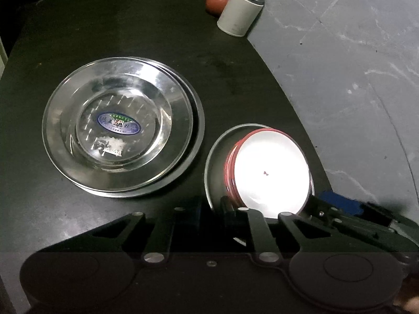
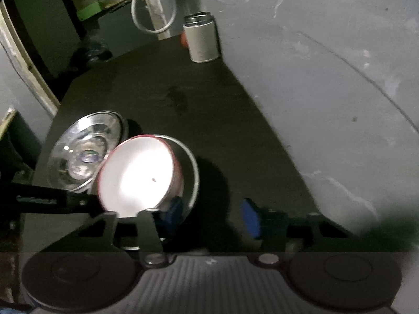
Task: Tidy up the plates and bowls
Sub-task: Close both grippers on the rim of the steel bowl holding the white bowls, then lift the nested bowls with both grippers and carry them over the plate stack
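Two stacked steel plates (image 1: 120, 128), the top one with a blue oval sticker, lie on the black table (image 1: 131, 26). To their right a white bowl with a red outside (image 1: 269, 172) rests inside a steel bowl (image 1: 217, 157). My left gripper (image 1: 212, 205) is shut on the steel bowl's near rim, one finger inside and one outside. In the right wrist view the white bowl (image 2: 138, 175) looks tilted in the steel bowl (image 2: 192, 172). My right gripper (image 2: 212, 213) is open, and its left blue fingertip (image 2: 172, 209) is at the steel bowl's near edge. The plates (image 2: 78, 151) show behind.
A white canister with an open metal top (image 1: 241, 13) stands at the table's far right corner, with a red ball (image 1: 217, 0) behind it. Grey marble floor (image 1: 353, 91) lies beyond the curved right table edge. A looped cable (image 2: 152, 7) hangs past the far end.
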